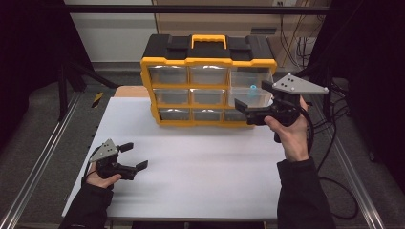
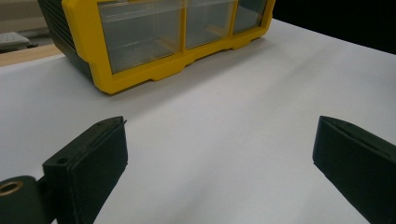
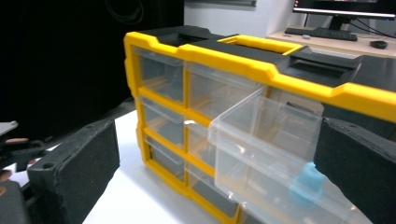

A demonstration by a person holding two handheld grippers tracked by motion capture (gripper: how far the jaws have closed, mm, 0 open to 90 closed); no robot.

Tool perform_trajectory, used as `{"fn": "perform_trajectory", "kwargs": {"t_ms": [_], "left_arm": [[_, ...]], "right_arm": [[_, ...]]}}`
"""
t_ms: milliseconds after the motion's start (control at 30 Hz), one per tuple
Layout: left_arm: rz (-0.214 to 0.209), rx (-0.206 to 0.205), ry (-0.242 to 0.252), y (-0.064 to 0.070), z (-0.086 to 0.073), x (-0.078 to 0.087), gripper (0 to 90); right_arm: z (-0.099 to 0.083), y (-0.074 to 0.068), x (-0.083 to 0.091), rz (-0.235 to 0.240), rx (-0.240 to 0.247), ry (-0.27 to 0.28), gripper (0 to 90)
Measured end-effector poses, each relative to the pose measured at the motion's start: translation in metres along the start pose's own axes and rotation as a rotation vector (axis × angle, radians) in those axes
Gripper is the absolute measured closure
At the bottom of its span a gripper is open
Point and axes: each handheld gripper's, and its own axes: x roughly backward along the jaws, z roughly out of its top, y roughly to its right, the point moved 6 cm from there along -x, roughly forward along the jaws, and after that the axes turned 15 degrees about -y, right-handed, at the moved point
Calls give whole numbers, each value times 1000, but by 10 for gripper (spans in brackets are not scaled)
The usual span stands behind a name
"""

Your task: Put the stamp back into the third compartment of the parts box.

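Note:
A yellow and black organizer (image 1: 208, 62) with clear drawers stands at the back of the white table (image 1: 200, 162). Its top right drawer (image 1: 250, 93) is pulled out, and a small blue object (image 1: 253, 89) lies inside. My right gripper (image 1: 251, 98) hovers at that drawer, open. In the right gripper view the drawer (image 3: 261, 135) and the blue object (image 3: 306, 184) sit between the wide-apart jaws of the right gripper (image 3: 217, 140), with no contact visible. My left gripper (image 1: 135, 155) rests open near the front left of the table, with nothing between its fingers (image 2: 88, 158).
The organizer's lower left corner (image 2: 140, 70) is ahead of the left gripper, across bare white table (image 2: 261, 84). Metal rails (image 1: 43, 157) run along both sides of the table. Cables (image 1: 334, 143) trail off to the right. A monitor and keyboard (image 3: 327, 32) are behind the organizer.

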Motion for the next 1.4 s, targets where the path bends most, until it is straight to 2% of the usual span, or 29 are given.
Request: {"fn": "perform_trajectory", "kwargs": {"t_ms": [367,633,900,1100,1400], "left_arm": [[2,-2,-1,0,0,0,25],[0,-2,-4,1,0,-1,24],[-2,-5,-3,1,0,-1,24],[-5,-7,-3,2,0,-1,25],[-10,-10,1,3,0,-1,25]], "right_arm": [[-38,-19,0,84,18,-9,8],[-82,-26,-17,118,24,-72,5],[-113,-24,-28,149,12,-100,8],[-140,-17,-38,182,-29,-120,14],[-177,-1,-49,171,-76,-160,19]]}}
